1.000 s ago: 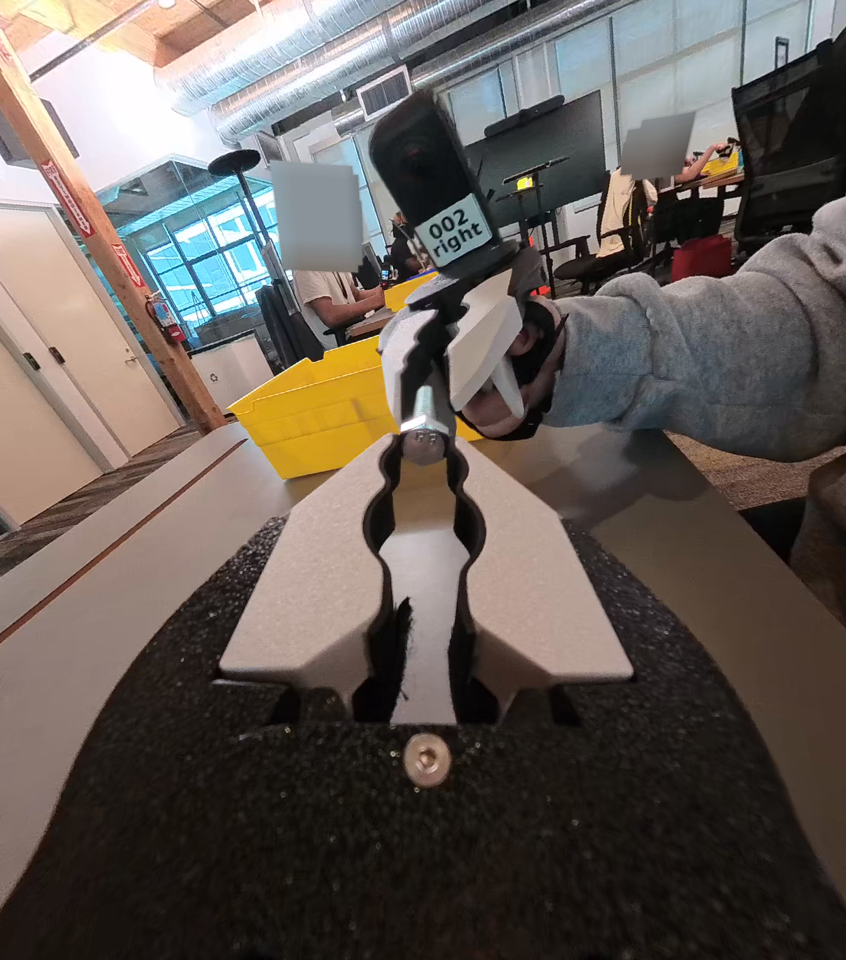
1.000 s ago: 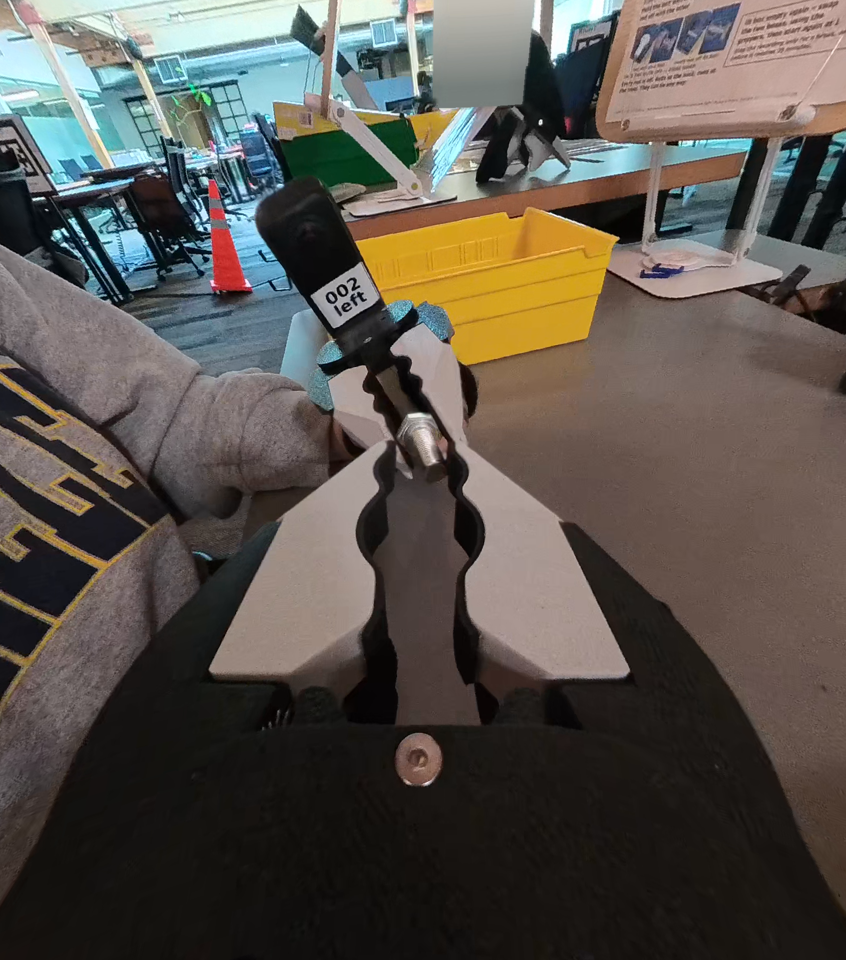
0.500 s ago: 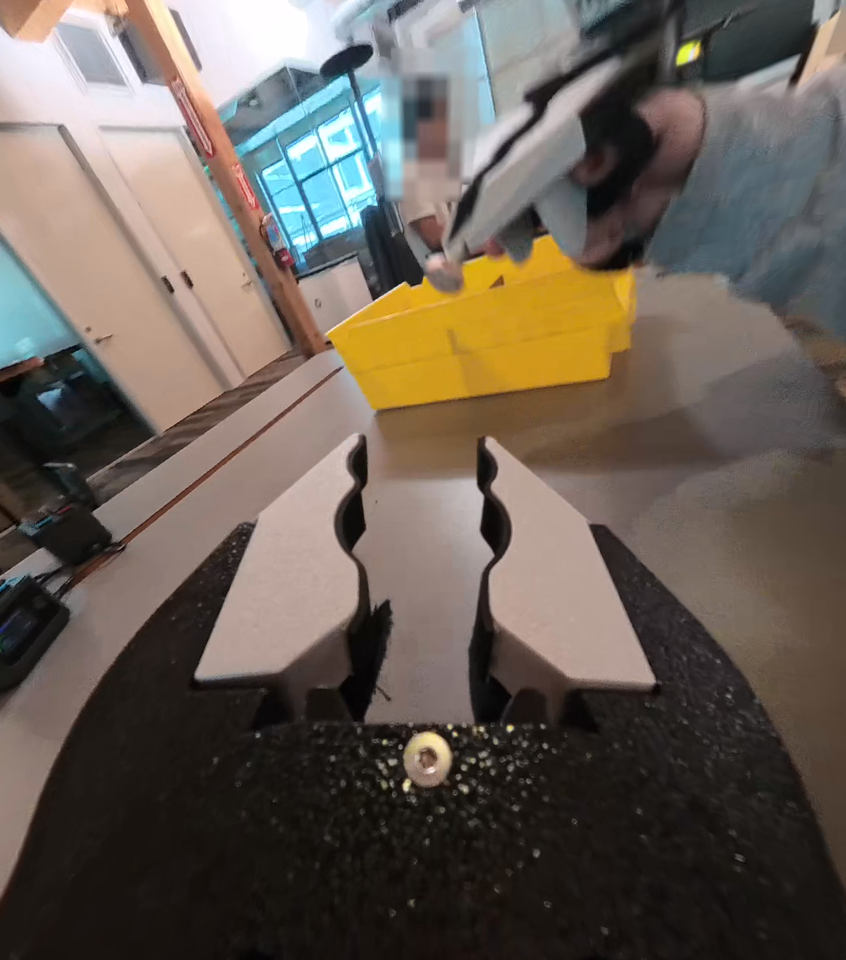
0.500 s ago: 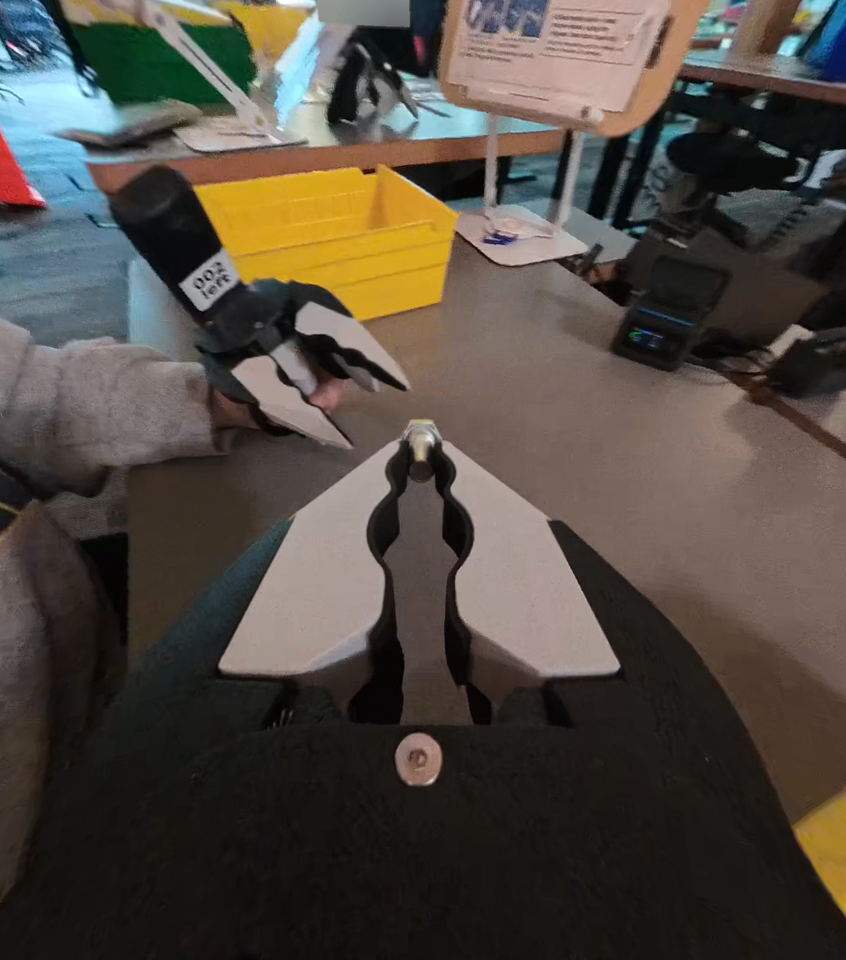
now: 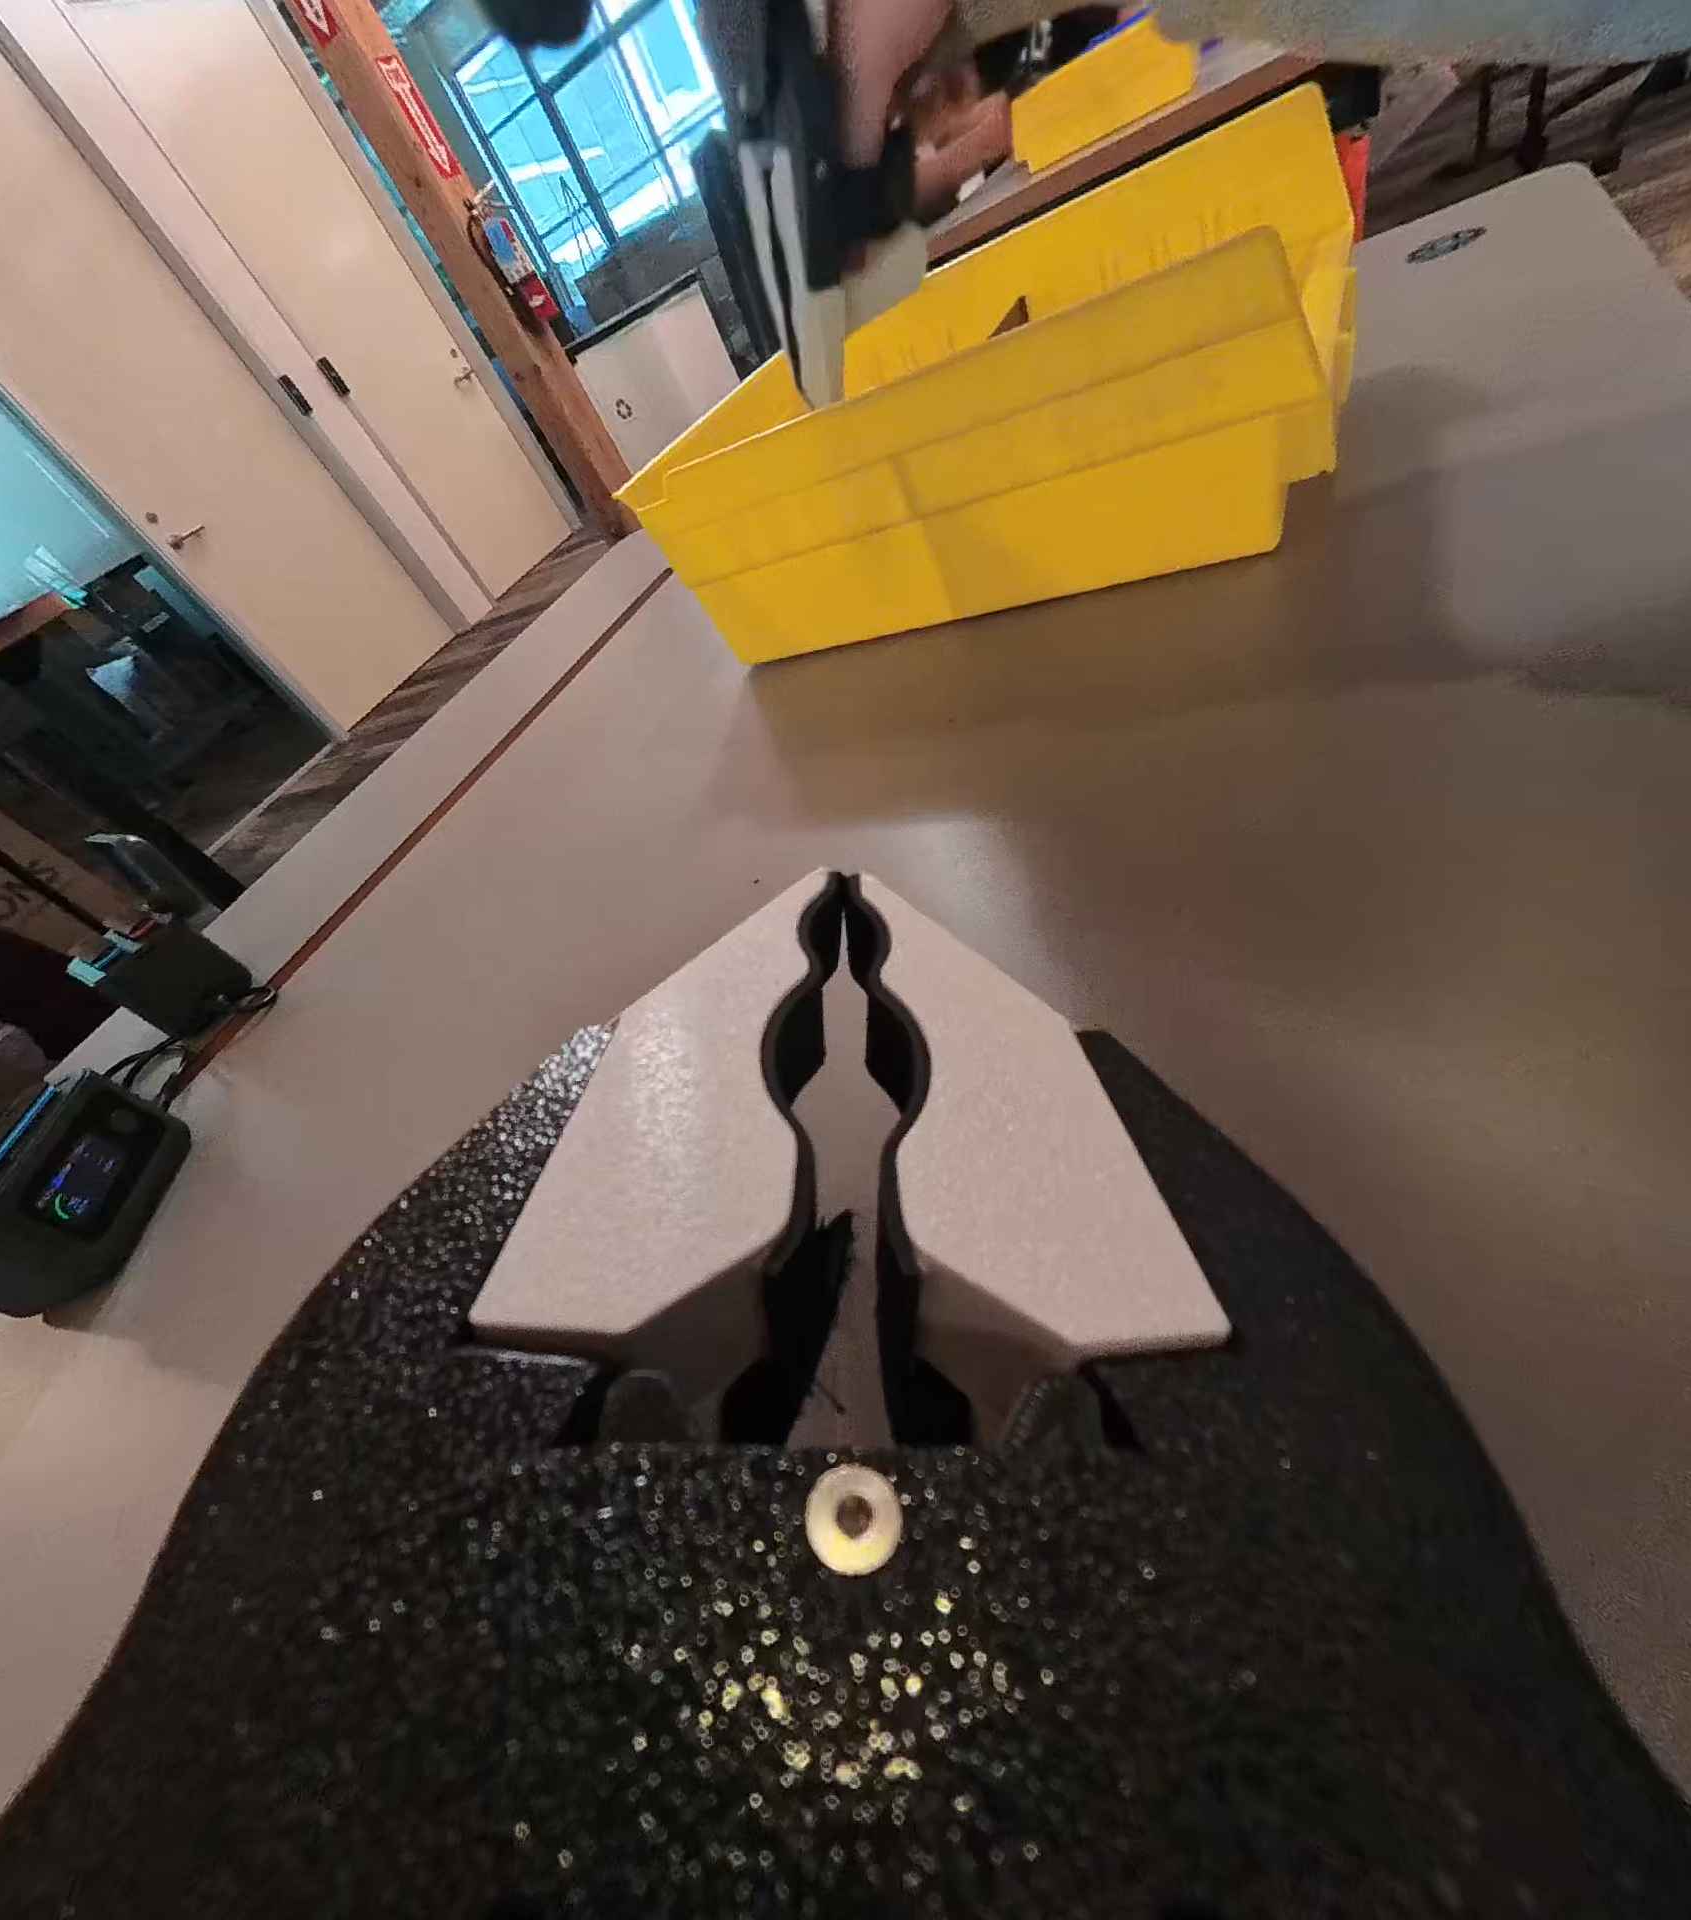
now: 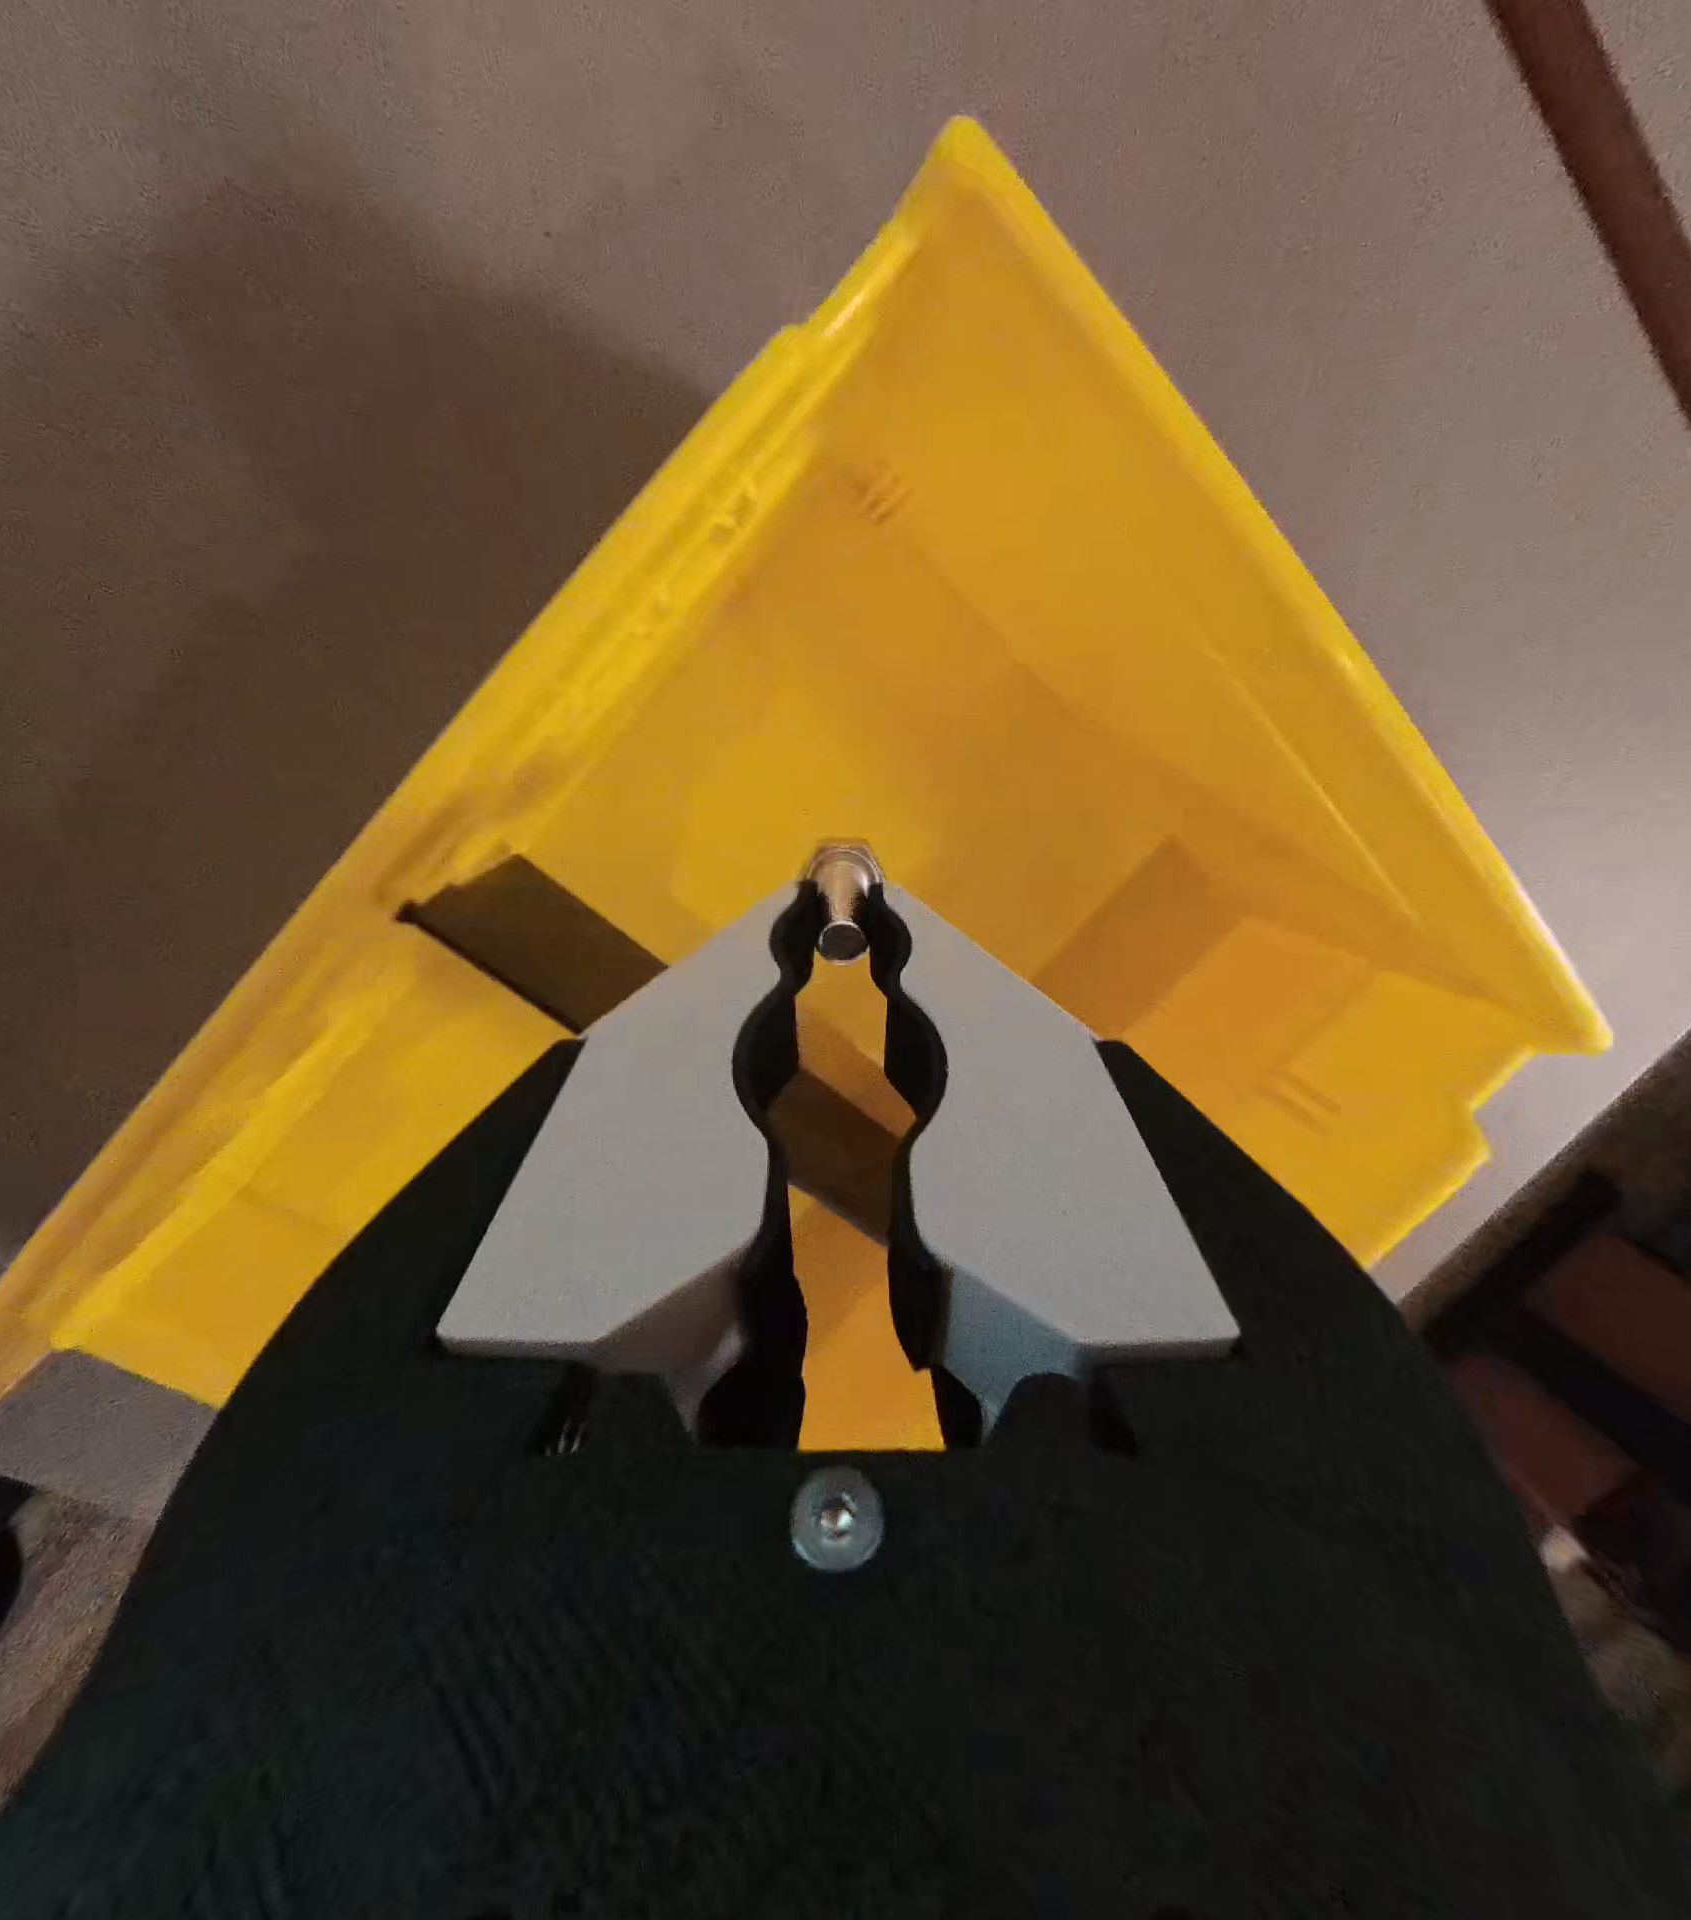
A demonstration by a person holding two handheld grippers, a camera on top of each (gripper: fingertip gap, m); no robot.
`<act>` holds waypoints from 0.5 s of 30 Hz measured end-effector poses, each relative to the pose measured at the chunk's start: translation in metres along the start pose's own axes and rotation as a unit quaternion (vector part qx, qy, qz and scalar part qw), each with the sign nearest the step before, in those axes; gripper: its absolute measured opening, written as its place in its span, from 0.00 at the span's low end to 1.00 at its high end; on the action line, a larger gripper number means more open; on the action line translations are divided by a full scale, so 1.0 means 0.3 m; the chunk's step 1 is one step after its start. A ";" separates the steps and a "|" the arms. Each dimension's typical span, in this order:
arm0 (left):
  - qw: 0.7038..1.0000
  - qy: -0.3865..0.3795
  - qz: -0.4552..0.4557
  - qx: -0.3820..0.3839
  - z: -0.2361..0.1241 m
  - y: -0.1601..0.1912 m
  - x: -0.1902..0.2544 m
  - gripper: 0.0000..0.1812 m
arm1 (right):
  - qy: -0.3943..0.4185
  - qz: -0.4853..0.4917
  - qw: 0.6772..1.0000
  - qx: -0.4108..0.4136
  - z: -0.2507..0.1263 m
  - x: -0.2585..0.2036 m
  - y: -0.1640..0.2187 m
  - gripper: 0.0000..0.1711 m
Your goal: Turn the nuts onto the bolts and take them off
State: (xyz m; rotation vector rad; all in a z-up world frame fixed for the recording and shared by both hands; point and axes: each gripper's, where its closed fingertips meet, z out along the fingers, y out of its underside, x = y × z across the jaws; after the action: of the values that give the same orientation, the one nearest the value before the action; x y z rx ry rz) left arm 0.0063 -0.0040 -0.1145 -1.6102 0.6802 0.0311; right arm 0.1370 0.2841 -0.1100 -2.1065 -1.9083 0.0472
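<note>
Firstly, left wrist view: we noted our left gripper (image 5: 843, 891) low over the grey table (image 5: 1340, 883), its two grey fingers (image 5: 685, 1164) brought together at the tips with nothing between them. Ahead stood a yellow bin (image 5: 1007, 488) on the table, with a second yellow bin (image 5: 1236, 187) close behind it. Our right gripper (image 5: 825, 343) hung tip-down over the near bin's rim, blurred; we could not tell from this side what it carried. At the left table edge sat a small dark device with a lit screen (image 5: 82, 1184), and cream doors (image 5: 228, 312) and a wooden post (image 5: 446, 239) lay beyond.

Right wrist view: we looked steeply down into the yellow bin (image 6: 612, 727). The right gripper (image 6: 842, 914) was clamped on a silver bolt (image 6: 842, 909), pinched in the small notch right at the fingertips (image 6: 716, 997), the shank end facing the camera and the far end pointing down toward the bin floor. The bolt was held above the bin's interior, apart from its walls. We could not make out a nut on it. A dark divider (image 6: 529, 945) crossed the bin beneath the fingers. The grey table (image 6: 301, 312) surrounded the bin, and a brown strip (image 6: 1641, 260) ran across the upper right corner.
</note>
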 end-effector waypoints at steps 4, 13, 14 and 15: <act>1.000 0.007 0.008 -0.003 0.003 0.002 0.012 0.00 | -0.013 0.012 0.999 -0.051 0.109 0.019 0.005 0.05; 1.000 0.007 0.012 -0.001 0.003 -0.002 0.013 0.00 | -0.047 0.029 0.995 -0.078 0.212 -0.001 0.036 0.05; 1.000 0.004 0.016 0.001 0.001 -0.006 0.011 0.00 | -0.049 0.032 0.995 -0.077 0.215 -0.002 0.040 0.05; 1.000 0.000 0.020 0.004 -0.002 -0.011 0.009 0.00 | -0.047 0.035 0.996 -0.072 0.216 0.000 0.040 0.06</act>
State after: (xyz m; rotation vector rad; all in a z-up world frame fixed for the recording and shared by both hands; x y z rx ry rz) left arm 0.0098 -0.0055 -0.1125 -1.5880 0.7125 0.0575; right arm 0.1343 0.2961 -0.1747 -2.3038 -1.9437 0.0231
